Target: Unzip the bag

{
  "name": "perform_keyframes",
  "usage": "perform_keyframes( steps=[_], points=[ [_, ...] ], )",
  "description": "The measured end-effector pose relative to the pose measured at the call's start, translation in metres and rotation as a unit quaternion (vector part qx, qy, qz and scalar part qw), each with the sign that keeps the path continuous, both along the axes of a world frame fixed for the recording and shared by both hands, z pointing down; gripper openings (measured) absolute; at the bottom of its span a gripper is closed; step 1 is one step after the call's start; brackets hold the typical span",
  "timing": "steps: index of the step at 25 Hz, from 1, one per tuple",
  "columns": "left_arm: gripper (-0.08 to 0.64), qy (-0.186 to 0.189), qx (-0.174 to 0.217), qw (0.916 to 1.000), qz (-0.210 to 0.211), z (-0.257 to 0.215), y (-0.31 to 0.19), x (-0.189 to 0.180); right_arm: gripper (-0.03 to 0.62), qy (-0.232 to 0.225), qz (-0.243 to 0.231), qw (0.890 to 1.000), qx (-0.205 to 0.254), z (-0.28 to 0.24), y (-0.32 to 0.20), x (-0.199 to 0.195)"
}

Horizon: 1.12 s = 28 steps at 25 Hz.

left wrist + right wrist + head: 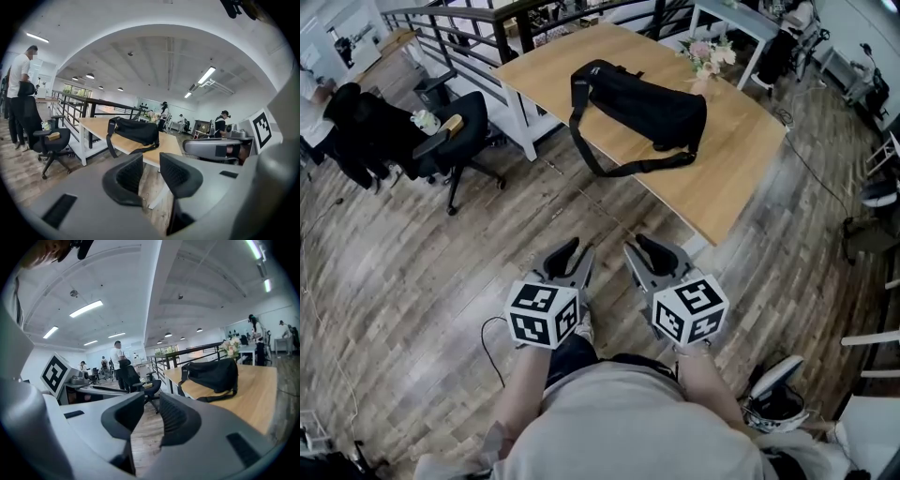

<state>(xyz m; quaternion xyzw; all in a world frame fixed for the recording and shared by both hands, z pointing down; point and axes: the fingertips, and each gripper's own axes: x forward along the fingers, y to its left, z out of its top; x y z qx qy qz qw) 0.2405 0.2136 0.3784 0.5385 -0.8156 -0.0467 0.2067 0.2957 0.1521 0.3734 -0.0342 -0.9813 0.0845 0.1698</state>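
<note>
Wooden flooring separated the person from the far table, where the black bag lay. Left gripper and right gripper stood well short of it, jaws parted and empty. Closing in, bracing the bag with one and pinching the zipper pull squarely seemed wisest.

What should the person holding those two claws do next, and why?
Probably walk closer and bring both claws up to the black bag. The left claw and right claw are open and empty above the floor, well short of the table where the bag lies.
</note>
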Motion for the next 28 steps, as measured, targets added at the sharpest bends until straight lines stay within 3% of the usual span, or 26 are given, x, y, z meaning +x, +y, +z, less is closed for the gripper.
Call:
perform_keyframes(
  steps=[5,10,28],
  points=[
    [0.120,0.001,0.007,1.0000,0.007,-0.005,-0.001,-0.069,0.097,0.007,0.009,1.000,0.005,0.000,-0.004,-0.064],
    [0.120,0.003,0.009,0.9997,0.021,-0.005,-0.007,-0.116,0.097,0.015,0.027,0.999,0.009,0.005,-0.012,-0.106],
    [0.120,0.028,0.006,0.9996,-0.002,0.009,-0.024,-0.201,0.106,0.038,-0.012,0.999,0.006,0.021,-0.021,-0.204]
  ],
)
